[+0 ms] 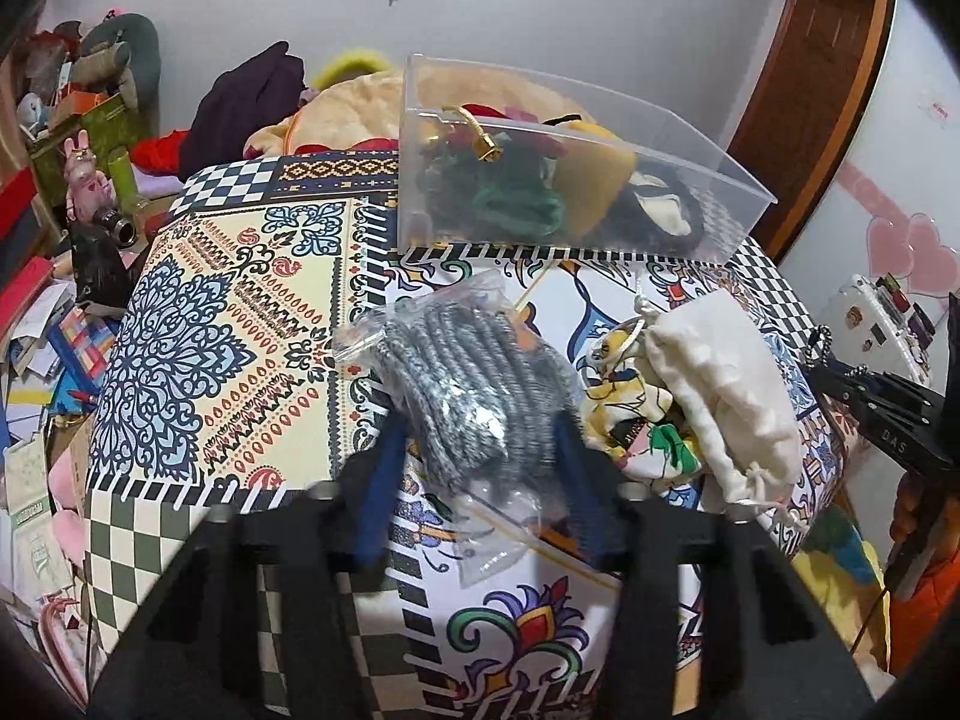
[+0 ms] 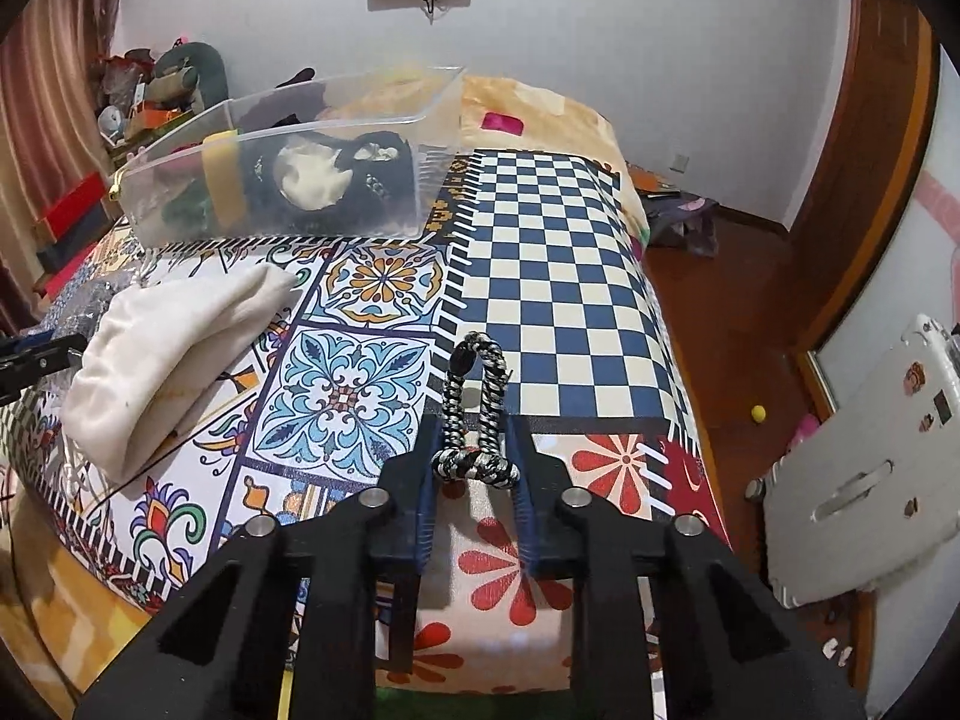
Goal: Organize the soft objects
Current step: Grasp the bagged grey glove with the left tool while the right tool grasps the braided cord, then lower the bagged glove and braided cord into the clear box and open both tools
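Crinkly plastic wraps the grey knit bundle (image 1: 474, 378) pinched between the left claw (image 1: 480, 438) fingers, so it may slide out. The right claw (image 2: 474, 450), narrow, grips a braided cord loop (image 2: 477, 408); its far end could snag before reaching the clear bin (image 2: 288, 162) ahead-left on the table (image 2: 540, 276).

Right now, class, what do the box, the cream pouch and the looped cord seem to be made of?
Box: clear, glossy hard plastic, by the look; its contents show through the walls.
Cream pouch: matte woven cloth, perhaps cotton; it creases softly and closes with a drawstring.
Looped cord: braided black-and-white fibre, likely synthetic; the plaited strands are visible.
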